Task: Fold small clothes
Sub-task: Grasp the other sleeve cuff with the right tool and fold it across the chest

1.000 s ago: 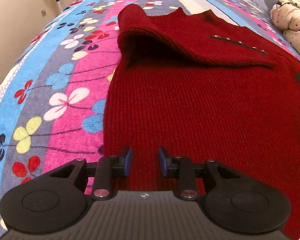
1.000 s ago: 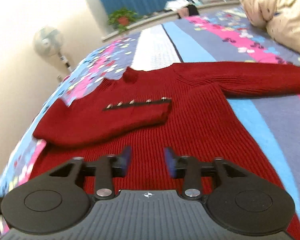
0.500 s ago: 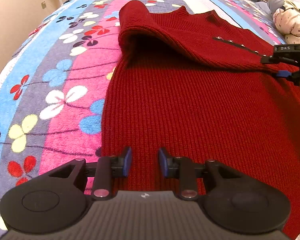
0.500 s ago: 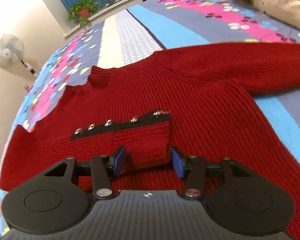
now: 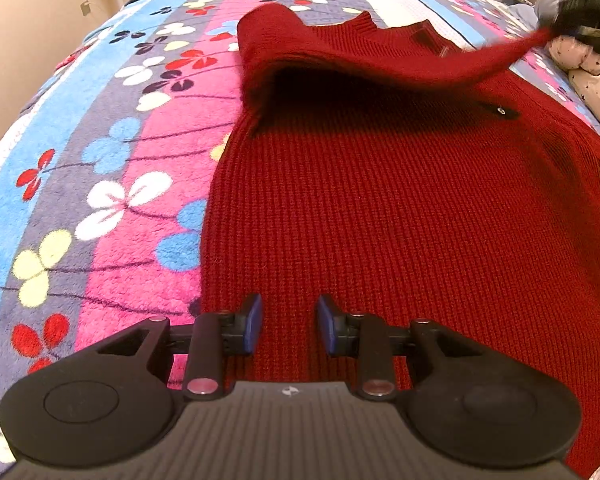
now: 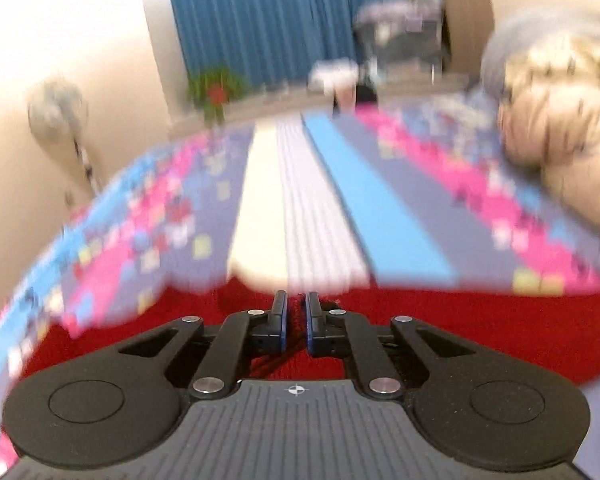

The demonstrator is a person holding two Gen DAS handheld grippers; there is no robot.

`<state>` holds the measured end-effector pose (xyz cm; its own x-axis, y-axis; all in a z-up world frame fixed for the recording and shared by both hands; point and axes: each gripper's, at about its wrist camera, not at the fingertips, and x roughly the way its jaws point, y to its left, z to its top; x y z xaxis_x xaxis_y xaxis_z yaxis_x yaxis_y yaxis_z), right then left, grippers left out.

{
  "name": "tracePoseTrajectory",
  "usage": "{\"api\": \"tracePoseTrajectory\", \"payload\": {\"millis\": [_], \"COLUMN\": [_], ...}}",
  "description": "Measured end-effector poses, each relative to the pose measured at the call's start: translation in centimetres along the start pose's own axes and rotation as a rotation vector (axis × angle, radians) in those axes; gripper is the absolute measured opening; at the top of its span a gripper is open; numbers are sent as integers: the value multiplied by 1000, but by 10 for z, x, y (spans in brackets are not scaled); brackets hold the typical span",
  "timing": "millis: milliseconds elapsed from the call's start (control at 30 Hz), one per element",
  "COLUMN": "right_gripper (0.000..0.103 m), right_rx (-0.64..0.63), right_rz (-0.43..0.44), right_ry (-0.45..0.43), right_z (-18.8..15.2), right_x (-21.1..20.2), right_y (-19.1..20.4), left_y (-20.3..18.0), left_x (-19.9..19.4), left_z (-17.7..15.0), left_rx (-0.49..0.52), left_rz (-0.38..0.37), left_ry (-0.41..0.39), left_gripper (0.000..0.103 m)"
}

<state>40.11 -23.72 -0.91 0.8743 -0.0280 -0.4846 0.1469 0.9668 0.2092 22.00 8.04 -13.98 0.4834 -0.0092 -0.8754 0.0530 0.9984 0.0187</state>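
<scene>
Now the sleeve fold is under way: the right gripper [image 6: 296, 322] pinches the red sweater's sleeve [image 5: 480, 62] and lifts it above the sweater [image 5: 380, 208] spread on the bed [image 5: 112, 168]. Left gripper [image 5: 288, 330] hovers open over the hem. Next, the sleeve probably needs laying flat.

- My left wrist view sits low over the red sweater [image 5: 380, 208], facing up the bed [image 5: 100, 160].
- My right wrist view, blurred, faces the curtain [image 6: 260, 20]; both share sweater and bed.

No readable text, labels, brands or numbers appear in either view.
</scene>
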Motion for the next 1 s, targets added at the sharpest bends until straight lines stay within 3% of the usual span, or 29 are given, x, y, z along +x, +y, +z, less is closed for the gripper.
{"api": "tracePoseTrajectory", "payload": {"millis": [67,100,167,233,333,400,433,467,633,733,800,867,1000], "right_gripper": [9,10,10,12,15,26,27,26,29,31,49,51,52], "right_rx": [11,25,84,124,126,104,77,43,172,129,83,112,298], "right_rz": [-122,-196,-220,-263,-146,-30,-42,-108,-69,-43,-114,-155,-265], "right_ry": [-13,28,174,175,118,231,308,383,292,265,244,222,189], "right_z": [4,-1,-15,-27,-42,-54,-58,-65,-60,-64,-63,-66,-72], "right_x": [7,17,35,33,26,42,53,63,35,5,-8,-19,-38], "right_y": [-15,-26,-49,-61,-62,-63,-64,-67,-108,-134,-161,-194,-279], "left_y": [0,-1,-2,-4,-5,-7,-7,-7,-5,-6,-8,-10,-15], "left_x": [1,1,2,3,3,4,4,5,5,5,5,6,8], "left_z": [1,1,2,3,3,3,3,2,3,3,2,2,2], "left_rx": [1,3,7,11,11,17,20,23,20,28,42,56,78], "left_rz": [-1,0,2,6,6,11,11,11,7,13,22,33,56], "left_ry": [0,0,0,0,-4,-7,-9,-10,-9,-10,-16,-22,-42], "left_gripper": [34,34,34,34,35,35,35,35,37,38,38,39,41]}}
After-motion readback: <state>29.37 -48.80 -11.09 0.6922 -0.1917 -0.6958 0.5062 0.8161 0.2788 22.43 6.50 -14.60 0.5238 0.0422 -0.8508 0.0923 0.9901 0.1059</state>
